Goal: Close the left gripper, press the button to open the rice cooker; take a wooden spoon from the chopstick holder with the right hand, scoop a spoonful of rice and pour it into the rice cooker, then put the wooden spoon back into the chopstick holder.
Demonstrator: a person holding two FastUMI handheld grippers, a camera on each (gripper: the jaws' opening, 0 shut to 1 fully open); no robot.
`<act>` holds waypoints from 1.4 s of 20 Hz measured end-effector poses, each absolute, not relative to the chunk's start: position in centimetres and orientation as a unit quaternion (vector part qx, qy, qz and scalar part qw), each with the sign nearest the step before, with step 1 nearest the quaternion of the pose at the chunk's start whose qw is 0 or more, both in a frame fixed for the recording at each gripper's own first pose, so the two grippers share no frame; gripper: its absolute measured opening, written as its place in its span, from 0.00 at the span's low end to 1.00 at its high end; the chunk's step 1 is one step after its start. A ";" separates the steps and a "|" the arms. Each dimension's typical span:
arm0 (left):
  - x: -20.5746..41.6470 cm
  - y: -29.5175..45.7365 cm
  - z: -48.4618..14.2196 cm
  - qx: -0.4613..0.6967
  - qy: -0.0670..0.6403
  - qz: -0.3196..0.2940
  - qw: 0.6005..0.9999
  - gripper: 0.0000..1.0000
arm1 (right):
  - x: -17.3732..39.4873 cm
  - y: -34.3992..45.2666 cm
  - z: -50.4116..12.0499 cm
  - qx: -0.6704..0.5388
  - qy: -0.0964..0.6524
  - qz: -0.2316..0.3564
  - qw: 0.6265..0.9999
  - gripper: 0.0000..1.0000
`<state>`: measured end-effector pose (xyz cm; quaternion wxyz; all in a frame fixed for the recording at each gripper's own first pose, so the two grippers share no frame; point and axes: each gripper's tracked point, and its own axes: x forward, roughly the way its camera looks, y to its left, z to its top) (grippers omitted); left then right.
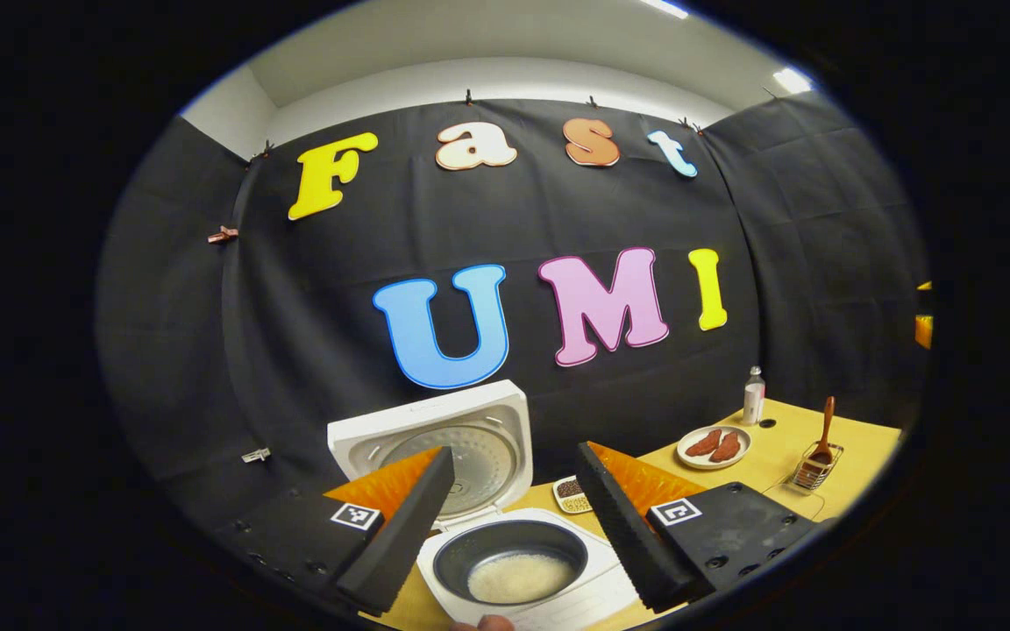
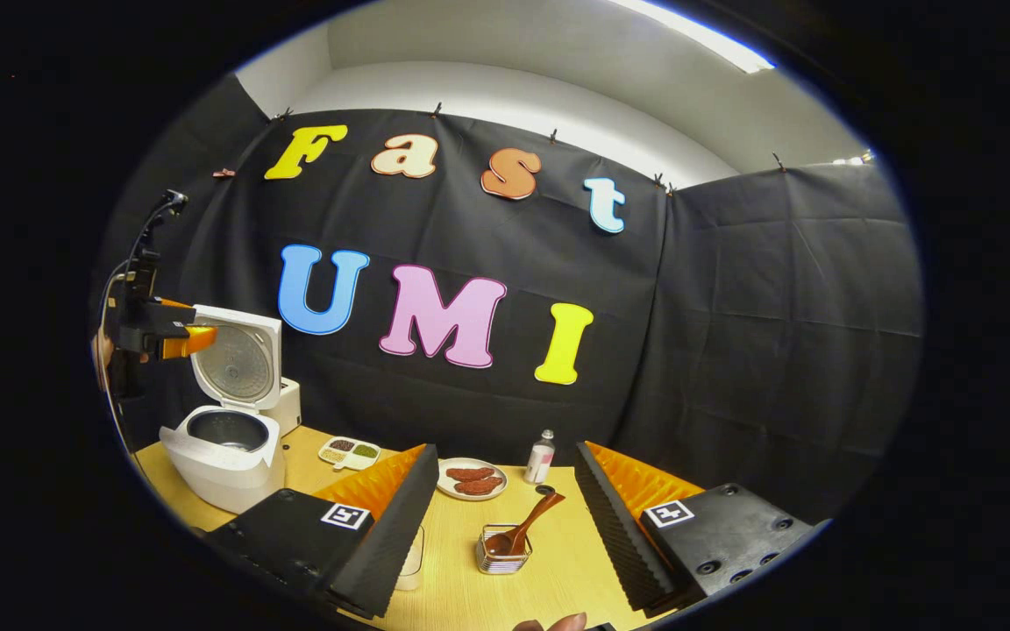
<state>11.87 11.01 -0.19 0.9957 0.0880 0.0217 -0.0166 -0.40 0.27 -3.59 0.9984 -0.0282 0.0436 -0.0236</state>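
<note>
The white rice cooker (image 1: 522,605) stands open just below my left gripper (image 1: 514,451), whose fingers are spread wide with nothing between them. Its lid (image 1: 435,434) is tipped up behind, and rice (image 1: 518,577) lies in the dark inner pot. Farther off, the cooker (image 2: 224,456) sits at the table's left with the left gripper (image 2: 198,339) hovering beside the raised lid. The wooden spoon (image 2: 529,519) leans in the wire chopstick holder (image 2: 503,552), right in front of my right gripper (image 2: 505,451), which is open and empty. The spoon (image 1: 823,431) stands at the far right.
A plate of brown meat pieces (image 2: 472,479), a small bottle (image 2: 541,456) and a divided dish of grains (image 2: 350,452) sit along the back of the yellow table (image 2: 575,570). A pale cup (image 2: 411,550) is half hidden behind my right gripper's left finger.
</note>
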 end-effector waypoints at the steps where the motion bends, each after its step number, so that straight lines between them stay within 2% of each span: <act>1: 11.1 10.4 0.0 0.079 0.022 -0.014 0.997 0.96 | -0.2 0.0 -4.1 -0.026 0.049 -0.017 0.998 0.97; 7: 6.4 6.5 1.4 0.051 0.019 0.017 0.998 0.97 | 3.8 -4.0 -10.2 0.014 0.106 0.025 0.994 0.98; 14: 3.4 0.3 -0.2 0.031 0.054 0.064 0.996 0.97 | 10.1 -7.9 -22.9 0.091 0.210 0.090 0.969 0.98; 16: 2.7 -1.3 -0.7 0.023 0.062 0.080 0.995 0.97 | 11.4 -8.0 -26.3 0.100 0.233 0.113 0.961 0.86; 18: 2.2 -1.8 -0.4 0.033 0.058 0.102 0.993 0.97 | 12.8 -7.7 -28.8 0.113 0.248 0.136 0.952 0.67; 19: 1.8 -2.3 -0.4 0.039 0.059 0.111 0.991 0.97 | 13.4 -7.7 -30.1 0.121 0.259 0.143 0.947 0.62; 20: 1.5 -2.6 -0.4 0.043 0.062 0.119 0.990 0.97 | 13.9 -7.5 -31.4 0.130 0.271 0.149 0.942 0.64; 21: 1.2 -3.0 -0.3 0.045 0.064 0.126 0.989 0.97 | 14.5 -7.2 -32.5 0.138 0.280 0.156 0.937 0.58; 24: 0.3 -3.7 -0.8 0.048 0.076 0.150 0.985 0.97 | 16.4 -6.4 -34.9 0.158 0.295 0.173 0.926 0.58; 25: 0.0 -4.0 -1.0 0.047 0.080 0.157 0.983 0.97 | 16.8 -6.1 -35.6 0.166 0.301 0.179 0.922 0.50; 26: -0.3 -4.2 -1.1 0.046 0.084 0.163 0.982 0.97 | 17.3 -5.6 -36.0 0.173 0.303 0.186 0.919 0.58; 28: -0.7 -4.6 -1.4 0.047 0.090 0.175 0.979 0.96 | 18.2 -4.8 -36.5 0.170 0.302 0.200 0.916 0.58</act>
